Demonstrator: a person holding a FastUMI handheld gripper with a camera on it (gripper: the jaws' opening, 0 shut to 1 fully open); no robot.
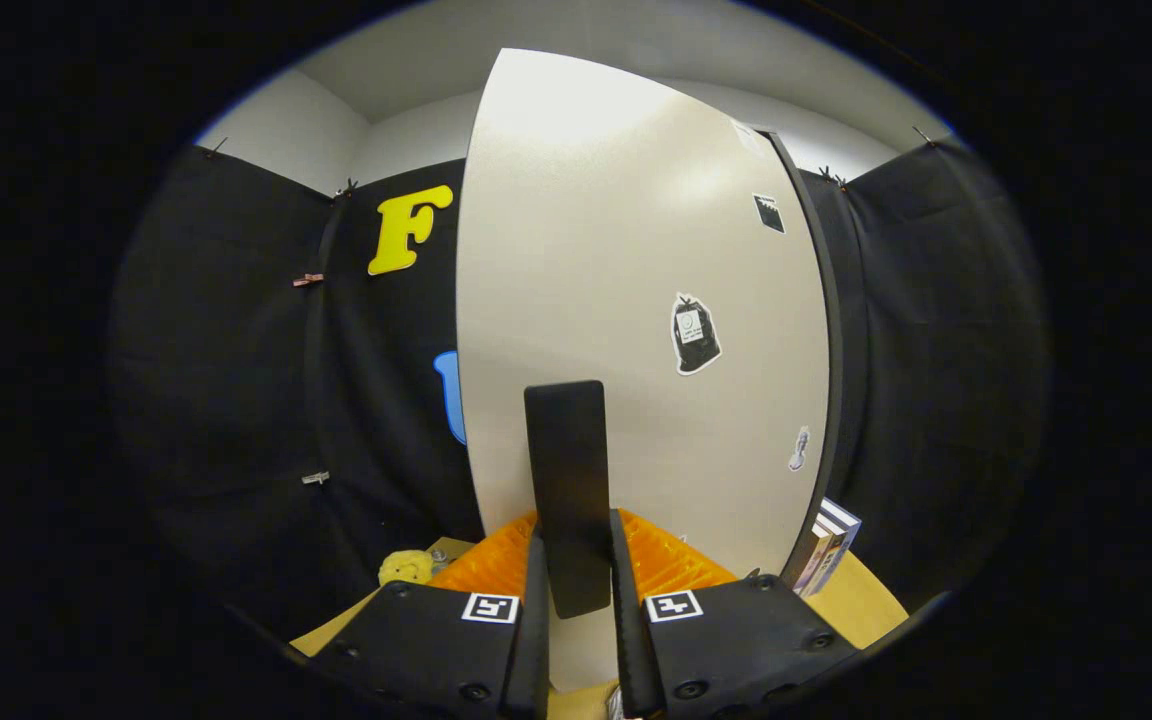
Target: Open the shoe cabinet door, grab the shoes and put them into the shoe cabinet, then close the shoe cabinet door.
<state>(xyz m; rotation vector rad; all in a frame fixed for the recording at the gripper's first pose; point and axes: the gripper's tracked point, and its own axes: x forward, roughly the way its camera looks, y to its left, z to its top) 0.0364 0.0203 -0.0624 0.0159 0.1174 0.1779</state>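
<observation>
The black door handle point(566, 490) of the pale shoe cabinet door point(636, 300) is clamped between the nearly closed tongs point(576, 600).

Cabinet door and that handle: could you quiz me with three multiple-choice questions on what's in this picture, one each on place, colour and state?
1. Where is the black handle?
A. between the hand-held gripper's fingers
B. beside the books
C. on the floor

2. What colour is the cabinet door?
A. red
B. off-white
C. green

3. How is the gripper set?
A. wide open, away from everything
C. holding a shoe
B. shut on the handle

Answers: 1 A, the handle stands between the two fingers. 2 B, the panel is pale cream. 3 B, both fingers press on its sides.
</observation>
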